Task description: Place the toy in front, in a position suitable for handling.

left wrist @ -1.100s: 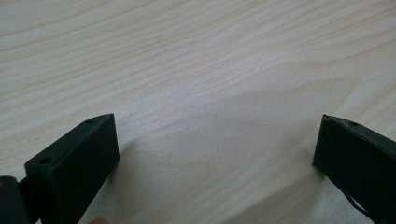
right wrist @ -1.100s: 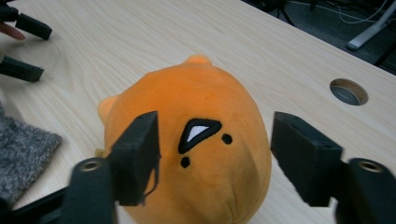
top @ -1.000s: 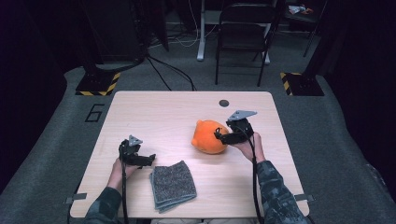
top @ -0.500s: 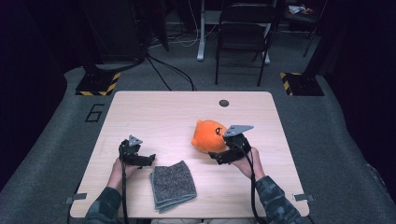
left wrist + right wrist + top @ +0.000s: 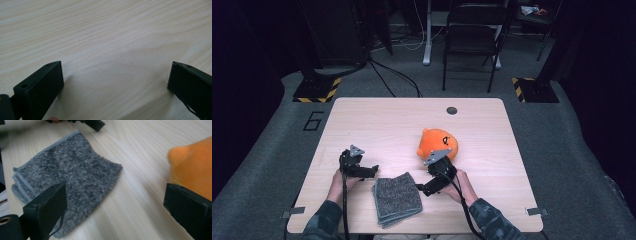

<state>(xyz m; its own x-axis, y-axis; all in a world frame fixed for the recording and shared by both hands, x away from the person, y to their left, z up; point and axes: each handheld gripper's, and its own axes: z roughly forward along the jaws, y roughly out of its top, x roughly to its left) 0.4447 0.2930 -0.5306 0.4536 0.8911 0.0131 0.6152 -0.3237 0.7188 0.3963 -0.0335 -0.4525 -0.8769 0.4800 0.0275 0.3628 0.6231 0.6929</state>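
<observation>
Right gripper point(image 5: 426, 189) now off the orange plush point(image 5: 438, 144), beside the grey cloth point(image 5: 397, 198); both grippers' fingers apart, empty.

Light fell from above onto the pale bench point(image 5: 387, 120), which stood bright against a dim floor and near-black surroundings in the high view. In the left gripper view the jaws cast soft shadows on the wood. The right gripper view was smeared with motion blur, the orange plush toy point(image 5: 192, 165) softest at its edge, the grey cloth point(image 5: 70, 172) grainy.
</observation>
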